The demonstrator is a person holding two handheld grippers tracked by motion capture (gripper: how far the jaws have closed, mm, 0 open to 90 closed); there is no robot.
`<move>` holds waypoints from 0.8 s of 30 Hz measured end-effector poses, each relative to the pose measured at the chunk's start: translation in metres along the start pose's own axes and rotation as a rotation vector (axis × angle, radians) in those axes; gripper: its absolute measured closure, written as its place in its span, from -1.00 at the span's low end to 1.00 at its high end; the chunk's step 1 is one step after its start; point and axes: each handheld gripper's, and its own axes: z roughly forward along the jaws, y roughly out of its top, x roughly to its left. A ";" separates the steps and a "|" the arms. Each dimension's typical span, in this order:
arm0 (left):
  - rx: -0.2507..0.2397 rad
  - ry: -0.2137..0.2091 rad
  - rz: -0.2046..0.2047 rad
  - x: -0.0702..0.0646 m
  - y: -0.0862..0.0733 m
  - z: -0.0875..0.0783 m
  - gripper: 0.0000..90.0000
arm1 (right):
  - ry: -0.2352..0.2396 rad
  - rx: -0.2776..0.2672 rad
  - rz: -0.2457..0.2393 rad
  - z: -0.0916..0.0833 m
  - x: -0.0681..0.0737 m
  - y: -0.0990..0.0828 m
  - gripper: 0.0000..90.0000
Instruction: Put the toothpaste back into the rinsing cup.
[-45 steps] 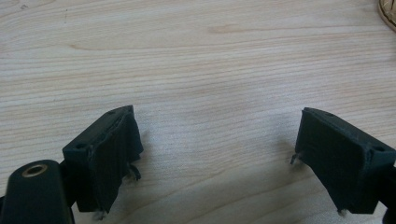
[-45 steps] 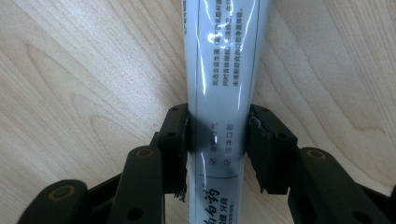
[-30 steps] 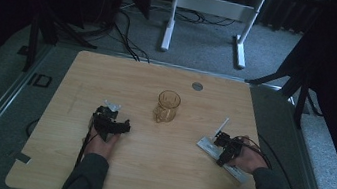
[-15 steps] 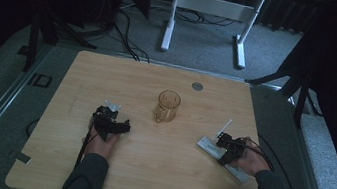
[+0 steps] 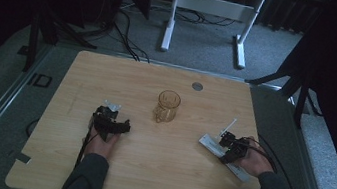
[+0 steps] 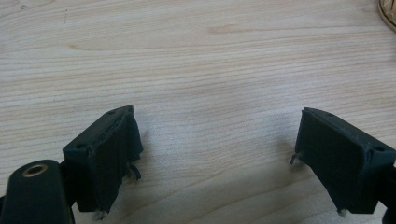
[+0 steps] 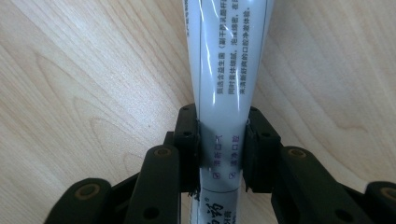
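Right fingers [image 7: 187, 135] clamp a white tube [image 7: 229, 70], its ends cut off. Left gripper [image 6: 215, 149], left of the mug [image 5: 168, 105], gapes over bare table [image 5: 164, 175].

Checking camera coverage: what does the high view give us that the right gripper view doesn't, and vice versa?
High view alone: the amber glass mug mid-table, a thin white stick beside the right hand, the left gripper apart from everything, a grey disc near the far edge, and the floor around the table.

Right gripper view alone: the print on the white tube, and both jaws pressed against its sides.

Shared: the tube lying on the wood with the right gripper on it.
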 end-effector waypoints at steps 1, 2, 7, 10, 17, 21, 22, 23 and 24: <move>0.000 0.000 0.000 0.000 0.000 0.000 -0.72 | -0.003 -0.006 -0.002 -0.001 0.000 0.000 0.58; 0.000 0.000 0.000 0.000 0.000 0.000 -0.72 | -0.002 -0.011 0.008 -0.003 0.000 0.000 0.58; 0.000 0.000 0.000 0.000 0.000 0.000 -0.72 | -0.004 -0.045 0.010 -0.010 -0.002 -0.001 0.58; 0.000 0.000 0.000 0.000 0.000 0.000 -0.72 | 0.001 -0.076 0.019 -0.015 -0.004 -0.003 0.58; 0.001 0.000 0.000 0.000 0.000 0.000 -0.72 | 0.007 -0.178 0.038 -0.030 -0.007 -0.007 0.59; 0.001 0.000 0.000 0.000 0.000 0.000 -0.72 | 0.002 -0.225 0.036 -0.039 -0.006 -0.005 0.59; 0.000 0.000 0.000 0.000 0.000 0.000 -0.72 | 0.002 -0.238 0.034 -0.040 -0.006 -0.005 0.59; 0.000 0.000 0.000 0.000 0.000 0.000 -0.72 | 0.004 -0.249 0.038 -0.041 -0.006 -0.005 0.59; 0.001 0.000 0.000 0.000 0.000 0.000 -0.72 | 0.003 -0.261 0.042 -0.042 -0.007 -0.005 0.59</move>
